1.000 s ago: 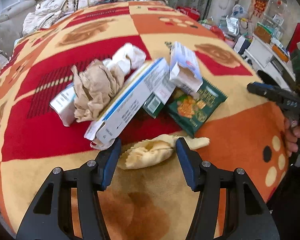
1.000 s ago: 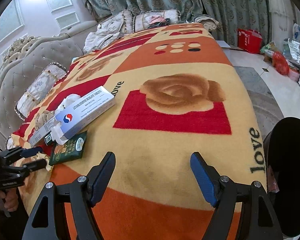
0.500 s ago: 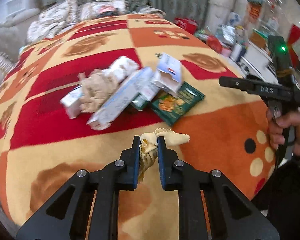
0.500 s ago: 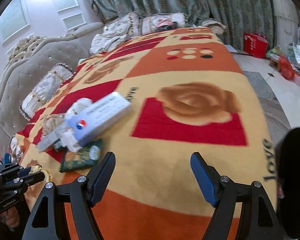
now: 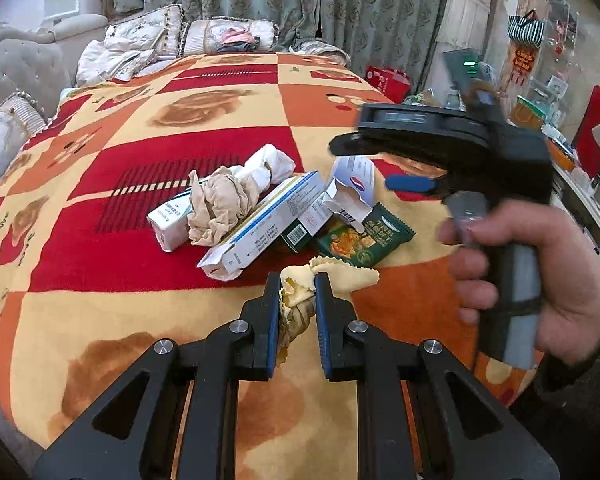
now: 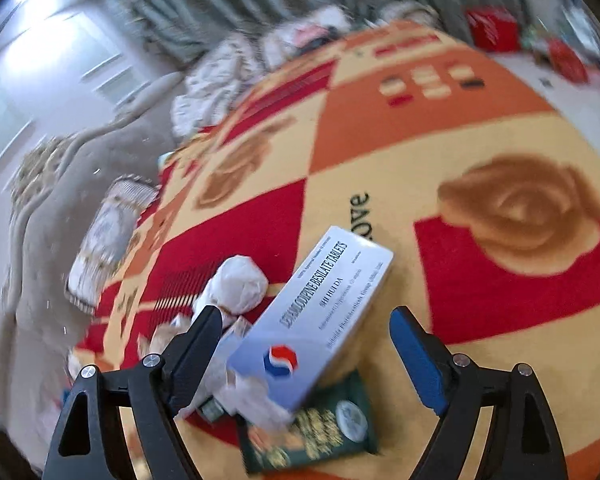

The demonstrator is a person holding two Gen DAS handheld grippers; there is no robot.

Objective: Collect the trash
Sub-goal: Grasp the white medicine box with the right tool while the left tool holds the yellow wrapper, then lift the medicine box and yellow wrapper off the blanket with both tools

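Note:
My left gripper is shut on a crumpled yellow paper wrapper at the near edge of the trash pile on the blanket. Behind it lie a long white box, a brown paper wad, a white tissue wad, an opened tablet box and a green snack packet. My right gripper is open, its fingers hovering either side of the tablet box, above the green packet. It also shows in the left wrist view.
The pile lies on a red, orange and yellow patterned blanket over a bed. Pillows and curtains stand at the far end. A padded headboard is at the left. Cluttered shelves are at the right.
My left gripper closed on the yellow wrapper and holds it. My right gripper swung quickly left and down from the bare blanket to over the tablet box.

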